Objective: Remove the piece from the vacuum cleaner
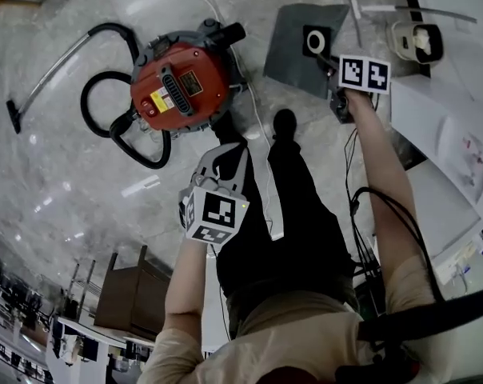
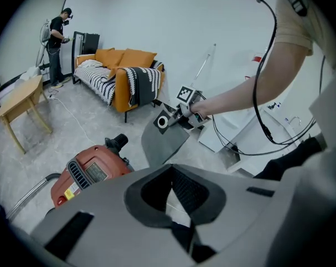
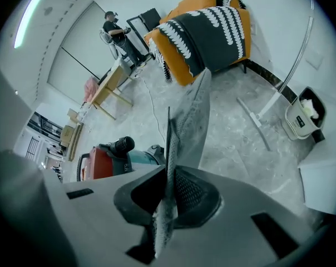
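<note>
Right gripper clamped on grey bag, edge-on — head view shows ring

The vacuum cleaner has an orange-red top with a black grille and handle, a yellow sticker and a teal-grey base. Its hose is black. The dust bag is plain grey, with a white ring set in a black square. The left claw and right claw are light grey with black pads. Each carries a white cube printed with black square markers. The floor is pale grey marble with white veining. The sofa is orange, draped with a black-and-white patterned throw. The person wears black trousers and a beige shirt.
</note>
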Demonstrator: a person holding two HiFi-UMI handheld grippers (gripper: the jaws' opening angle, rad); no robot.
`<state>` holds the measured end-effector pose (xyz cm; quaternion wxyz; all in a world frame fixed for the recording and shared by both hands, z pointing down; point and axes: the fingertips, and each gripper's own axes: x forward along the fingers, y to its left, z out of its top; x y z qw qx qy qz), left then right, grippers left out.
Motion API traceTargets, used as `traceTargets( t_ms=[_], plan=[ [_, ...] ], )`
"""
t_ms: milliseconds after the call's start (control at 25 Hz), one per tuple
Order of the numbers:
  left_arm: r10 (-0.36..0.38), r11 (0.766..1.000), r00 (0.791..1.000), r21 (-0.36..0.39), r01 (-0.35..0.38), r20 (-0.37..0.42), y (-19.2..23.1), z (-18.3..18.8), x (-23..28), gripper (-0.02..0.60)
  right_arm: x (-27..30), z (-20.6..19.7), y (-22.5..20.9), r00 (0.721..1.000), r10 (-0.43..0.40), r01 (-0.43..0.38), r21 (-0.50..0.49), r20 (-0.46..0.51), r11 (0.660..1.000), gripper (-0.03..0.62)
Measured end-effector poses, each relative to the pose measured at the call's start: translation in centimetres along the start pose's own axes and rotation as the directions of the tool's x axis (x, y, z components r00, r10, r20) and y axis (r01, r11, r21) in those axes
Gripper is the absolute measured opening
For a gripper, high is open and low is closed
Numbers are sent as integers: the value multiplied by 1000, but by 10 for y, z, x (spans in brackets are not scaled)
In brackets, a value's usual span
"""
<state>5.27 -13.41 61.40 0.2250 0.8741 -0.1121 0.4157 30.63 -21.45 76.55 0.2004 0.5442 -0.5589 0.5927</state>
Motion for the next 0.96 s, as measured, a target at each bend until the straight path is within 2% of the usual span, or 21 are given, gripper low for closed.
traceTargets(
  t_ms=[160, 480, 640, 720, 960],
  plan=[
    [-46, 999, 999, 27, 45, 17, -20, 26, 9, 2, -37, -11, -9, 999, 5, -4, -9, 40, 1000, 25],
    [-102, 993, 994, 67, 100, 24, -66, 90, -18, 2, -128, -50, 4, 992, 76, -86, 90, 105, 992, 25],
    [-139, 990, 990, 24, 138, 40, -98, 123, -48, 2, -180, -80, 15, 992, 95, -107, 155, 86, 982, 25],
    [-138, 990, 989, 26, 137, 51, -106, 141, -61, 2, -195, -86, 23, 990, 112, -124, 166, 80, 978, 25],
    [-145, 989, 988, 11, 145, 54, -152, 170, -102, 2, -239, -122, 43, 993, 116, -113, 102, -26, 988, 25]
  ],
)
